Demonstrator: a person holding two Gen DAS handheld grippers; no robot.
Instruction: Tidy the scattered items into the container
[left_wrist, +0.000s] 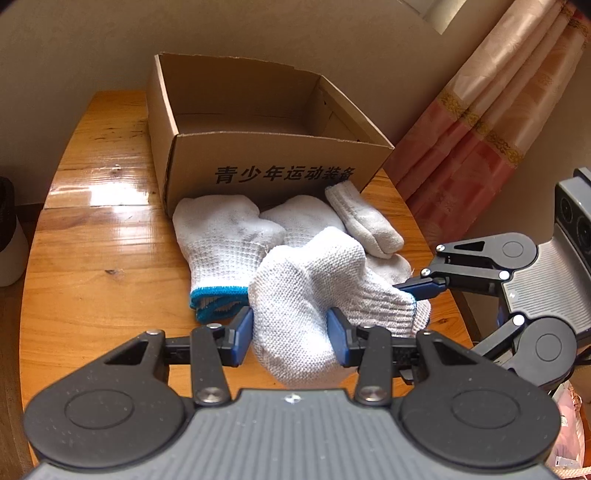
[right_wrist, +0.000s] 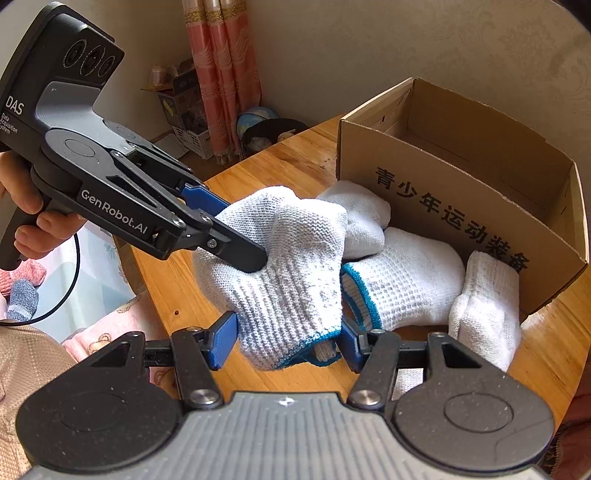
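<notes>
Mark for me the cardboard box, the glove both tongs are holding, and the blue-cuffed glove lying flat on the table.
cardboard box (left_wrist: 280, 173): left wrist view, printed front wall.
held glove (left_wrist: 306, 295): left wrist view, knit middle between the pads.
blue-cuffed glove (left_wrist: 218, 243): left wrist view, dotted palm.

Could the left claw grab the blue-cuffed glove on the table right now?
Probably not yet: the left claw is shut on another glove, also pinched by the right claw. The blue-cuffed glove lies uncovered nearby.
</notes>
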